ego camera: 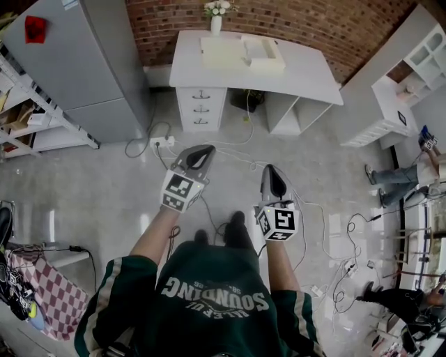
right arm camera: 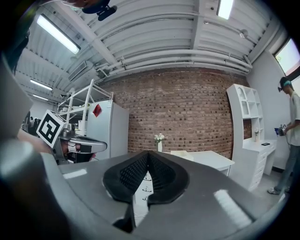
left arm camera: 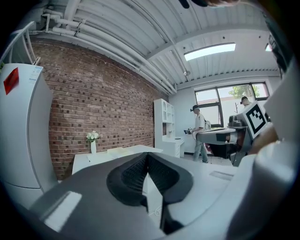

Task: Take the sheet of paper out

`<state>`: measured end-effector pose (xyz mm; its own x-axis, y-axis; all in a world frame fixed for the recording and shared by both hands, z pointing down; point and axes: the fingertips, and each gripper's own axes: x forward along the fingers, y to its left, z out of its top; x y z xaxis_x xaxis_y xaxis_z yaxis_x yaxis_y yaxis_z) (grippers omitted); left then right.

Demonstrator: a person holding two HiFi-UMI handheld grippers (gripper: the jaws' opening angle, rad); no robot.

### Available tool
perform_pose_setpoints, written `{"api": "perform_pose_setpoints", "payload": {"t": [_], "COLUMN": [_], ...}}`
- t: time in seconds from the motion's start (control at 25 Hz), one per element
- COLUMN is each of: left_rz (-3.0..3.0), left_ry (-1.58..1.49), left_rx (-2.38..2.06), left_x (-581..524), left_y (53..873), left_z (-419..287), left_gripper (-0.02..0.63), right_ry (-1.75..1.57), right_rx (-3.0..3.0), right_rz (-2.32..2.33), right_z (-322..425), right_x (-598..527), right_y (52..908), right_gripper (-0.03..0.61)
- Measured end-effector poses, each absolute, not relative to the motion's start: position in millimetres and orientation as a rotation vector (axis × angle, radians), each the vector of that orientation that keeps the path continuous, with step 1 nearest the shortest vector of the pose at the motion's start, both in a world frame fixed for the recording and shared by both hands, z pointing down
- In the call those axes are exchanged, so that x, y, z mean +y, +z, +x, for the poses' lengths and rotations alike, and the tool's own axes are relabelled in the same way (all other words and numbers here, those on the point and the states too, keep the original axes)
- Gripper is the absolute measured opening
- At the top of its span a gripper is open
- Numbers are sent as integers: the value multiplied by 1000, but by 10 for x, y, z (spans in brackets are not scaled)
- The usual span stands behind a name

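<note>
A white desk (ego camera: pixel 306 73) stands against the brick wall, well ahead of me across the floor. On it lie a pale cream flat sheet or folder (ego camera: pixel 221 52) and a cream open box (ego camera: pixel 263 54), beside a vase of white flowers (ego camera: pixel 216 17). My left gripper (ego camera: pixel 201 153) and right gripper (ego camera: pixel 272 174) are held out side by side above the floor, pointing at the desk and far from it. Both are shut with nothing between the jaws. In the left gripper view the pads meet at the tip (left arm camera: pixel 146 155); in the right gripper view too (right arm camera: pixel 148 153).
A grey cabinet (ego camera: pixel 77 63) and open shelves (ego camera: pixel 28 118) stand to the left, a white shelf unit (ego camera: pixel 408 84) to the right. Cables (ego camera: pixel 327 230) and a power strip (ego camera: pixel 162 141) lie on the floor. Other people (ego camera: pixel 397 178) are at the right.
</note>
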<state>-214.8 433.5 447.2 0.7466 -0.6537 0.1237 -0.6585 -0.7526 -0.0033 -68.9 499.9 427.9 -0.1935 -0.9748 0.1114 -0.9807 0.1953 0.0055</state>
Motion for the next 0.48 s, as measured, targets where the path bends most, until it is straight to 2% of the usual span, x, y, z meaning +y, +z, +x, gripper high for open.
{"api": "perform_pose_setpoints", "payload": {"t": [0.48], "left_rz": [2886], "left_ry": [215], "left_rx": [-1062], "left_x": [3522], "left_y": [4624], "left_z": [-1711], "left_gripper": [11], "right_ry": [134], "right_rx": [-2368], "right_rz": [1914], "right_z": [-368], "right_x": [4158], "right_y": [4435], "right_gripper": [-1]}}
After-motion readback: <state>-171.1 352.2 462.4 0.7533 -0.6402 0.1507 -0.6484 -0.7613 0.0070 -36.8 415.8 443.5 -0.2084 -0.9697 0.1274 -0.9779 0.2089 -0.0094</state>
